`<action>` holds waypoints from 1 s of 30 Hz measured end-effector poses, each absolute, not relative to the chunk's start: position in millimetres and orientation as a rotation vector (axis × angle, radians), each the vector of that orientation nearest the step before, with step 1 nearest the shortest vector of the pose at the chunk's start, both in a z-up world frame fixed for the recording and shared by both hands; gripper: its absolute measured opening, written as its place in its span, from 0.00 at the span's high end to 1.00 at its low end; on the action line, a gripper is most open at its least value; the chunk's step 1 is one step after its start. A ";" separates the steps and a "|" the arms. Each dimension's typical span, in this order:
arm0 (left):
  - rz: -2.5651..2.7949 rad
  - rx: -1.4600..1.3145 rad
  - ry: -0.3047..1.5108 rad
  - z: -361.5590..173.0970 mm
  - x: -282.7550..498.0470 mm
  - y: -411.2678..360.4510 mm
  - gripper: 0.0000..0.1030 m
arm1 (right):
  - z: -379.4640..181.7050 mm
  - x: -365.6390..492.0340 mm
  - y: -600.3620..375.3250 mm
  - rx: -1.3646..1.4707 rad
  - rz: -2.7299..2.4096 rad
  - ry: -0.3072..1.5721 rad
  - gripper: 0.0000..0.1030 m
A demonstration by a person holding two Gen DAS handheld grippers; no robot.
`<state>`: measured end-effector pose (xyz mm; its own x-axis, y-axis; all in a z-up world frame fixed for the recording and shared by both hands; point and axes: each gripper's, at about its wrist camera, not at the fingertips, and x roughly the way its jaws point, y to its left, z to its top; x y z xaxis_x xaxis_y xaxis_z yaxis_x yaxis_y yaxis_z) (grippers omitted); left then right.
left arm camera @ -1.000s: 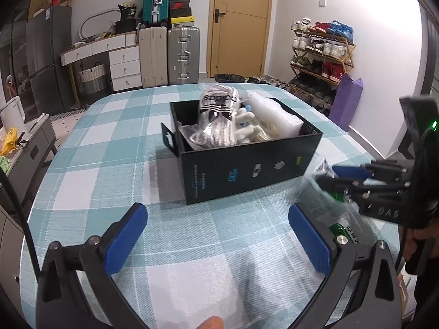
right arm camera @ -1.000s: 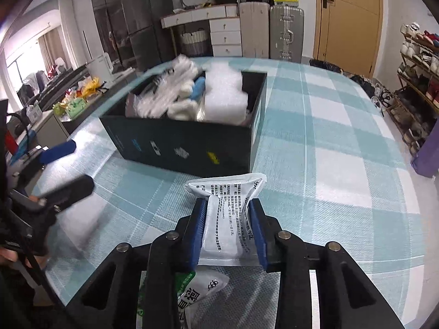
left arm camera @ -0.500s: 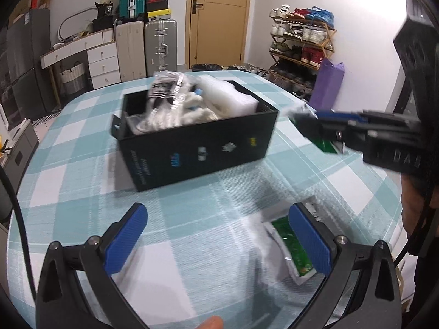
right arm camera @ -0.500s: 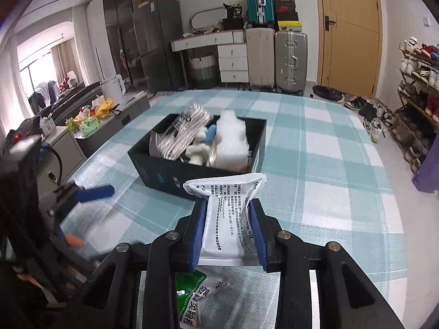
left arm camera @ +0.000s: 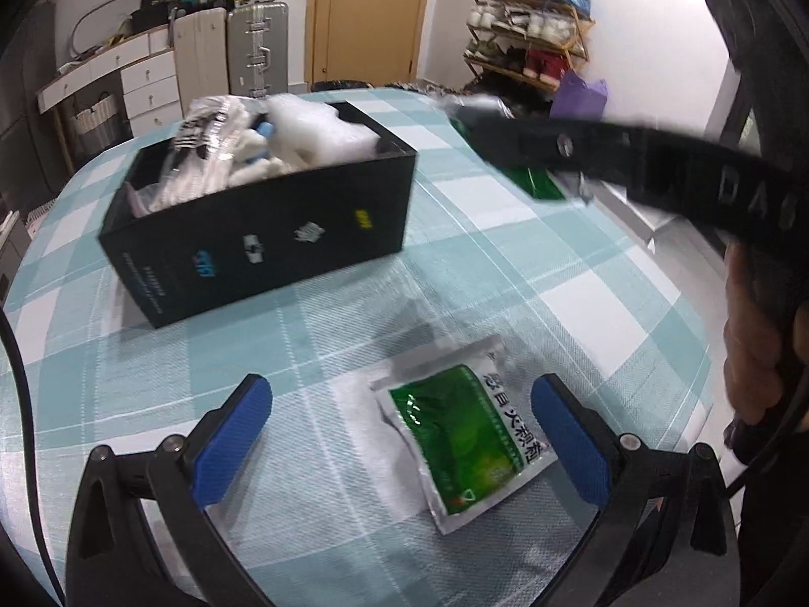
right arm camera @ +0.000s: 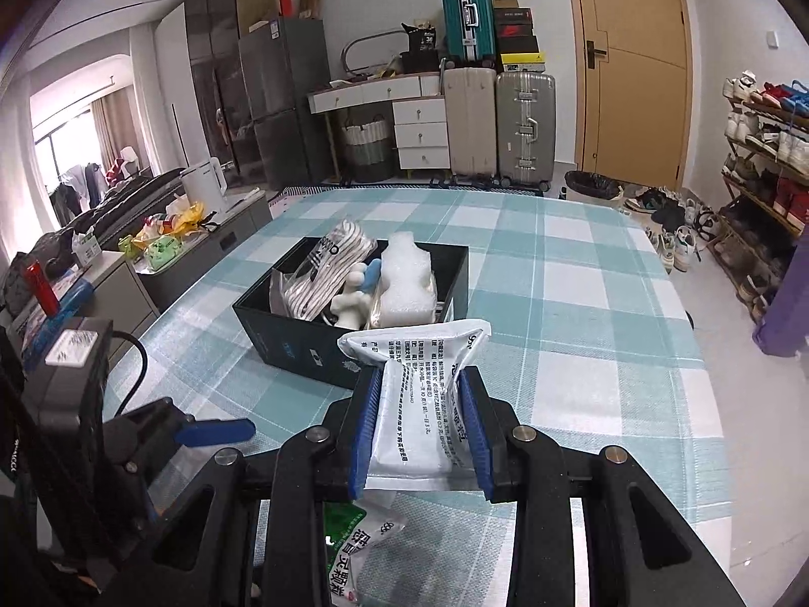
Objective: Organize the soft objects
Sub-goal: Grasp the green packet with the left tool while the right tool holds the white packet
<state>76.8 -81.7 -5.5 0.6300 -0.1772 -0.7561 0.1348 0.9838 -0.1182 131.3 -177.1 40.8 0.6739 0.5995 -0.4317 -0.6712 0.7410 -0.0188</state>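
2 sachets: right hand-held gripper [right arm camera: 418, 427] clamps one [right arm camera: 415, 404]; other [left arm camera: 462, 435] on surface [left arm camera: 581, 273] between left hand-held gripper's [left arm camera: 402, 437] spread jaws (not touching); 1 box [left arm camera: 263, 232] far.

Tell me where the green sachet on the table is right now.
In the left wrist view the green sachet lies flat on the checked tablecloth, between the open left gripper fingers, nearer than the black box.
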 end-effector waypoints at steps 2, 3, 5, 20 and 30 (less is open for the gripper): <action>-0.175 -0.032 0.886 -10.3 79.6 -84.4 0.00 | 41.7 130.6 -178.7 -0.181 0.716 0.416 0.69; -0.171 -0.020 0.897 -12.9 79.7 -85.8 0.00 | 42.0 130.4 -179.2 -0.180 0.715 0.414 0.69; -0.173 -0.009 0.916 -17.4 79.4 -87.2 0.00 | 42.1 130.7 -179.5 -0.181 0.713 0.413 0.69; -0.185 -0.071 0.927 -17.1 75.7 -71.4 0.02 | 38.0 132.9 -176.3 -0.187 0.721 0.425 0.69; -0.226 0.011 0.914 -20.8 72.9 -84.6 0.54 | 38.2 133.4 -175.9 -0.188 0.719 0.424 0.69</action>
<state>72.9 -84.6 -20.8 0.5884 -0.1892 -0.7862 0.1989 0.9762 -0.0861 133.4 -175.9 38.3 0.6721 0.5973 -0.4377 -0.6722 0.7401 -0.0221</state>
